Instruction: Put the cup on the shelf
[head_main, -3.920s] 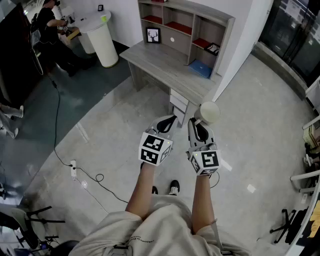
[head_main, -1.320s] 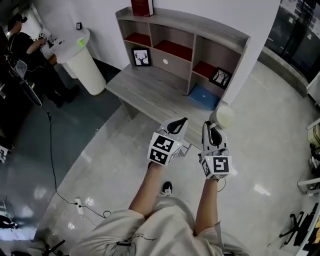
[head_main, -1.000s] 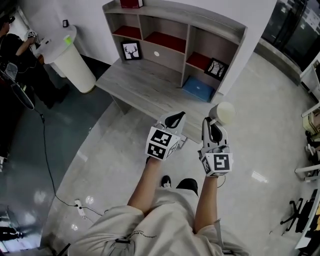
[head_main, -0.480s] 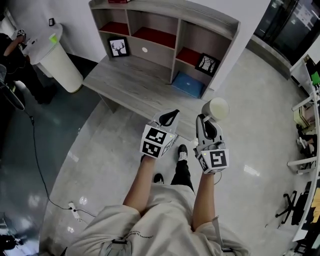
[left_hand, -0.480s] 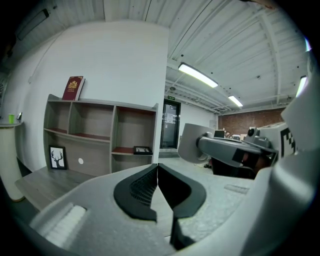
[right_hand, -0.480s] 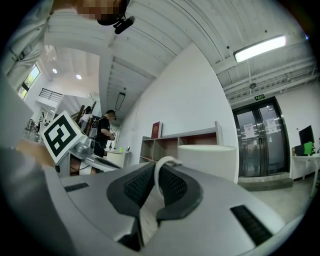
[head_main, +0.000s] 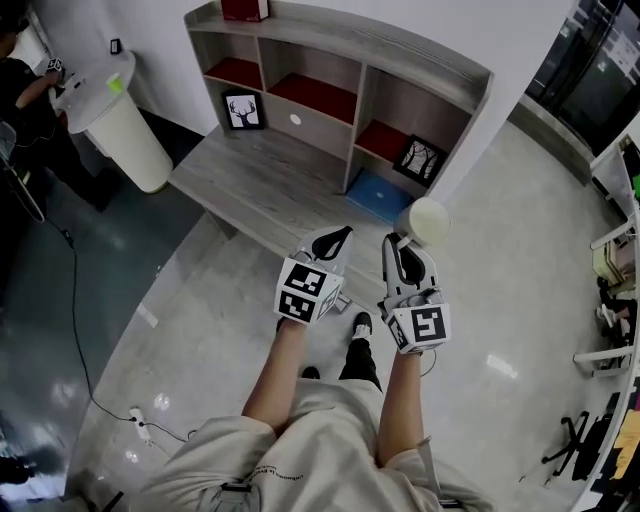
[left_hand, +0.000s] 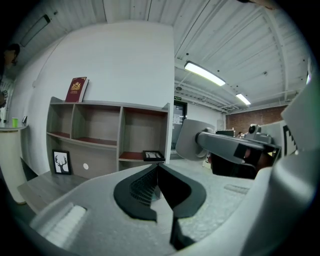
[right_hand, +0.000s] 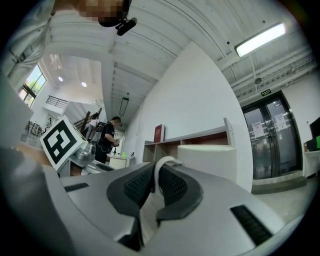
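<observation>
A white cup (head_main: 422, 220) hangs in the air just off the near right corner of the grey desk (head_main: 262, 190); my right gripper (head_main: 404, 250) is shut on its handle. In the right gripper view the pads pinch the white handle loop (right_hand: 161, 165), and the cup body (right_hand: 207, 159) stands beyond the jaws. My left gripper (head_main: 341, 234) is beside it, shut and holding nothing (left_hand: 158, 167); it sees the cup (left_hand: 192, 140) to its right. The grey shelf unit (head_main: 335, 62) with red-lined compartments stands on the back of the desk.
On the desk are a deer picture (head_main: 243, 110), a blue book (head_main: 378, 195) and a second framed picture (head_main: 420, 158) in the right compartment. A red book (head_main: 245, 8) stands on the shelf top. A white round stand (head_main: 122, 125) with a person (head_main: 25, 70) is at far left.
The person has walked toward the desk, which now lies just ahead of both grippers. The cup stays in the right gripper; the left stays shut and empty.
</observation>
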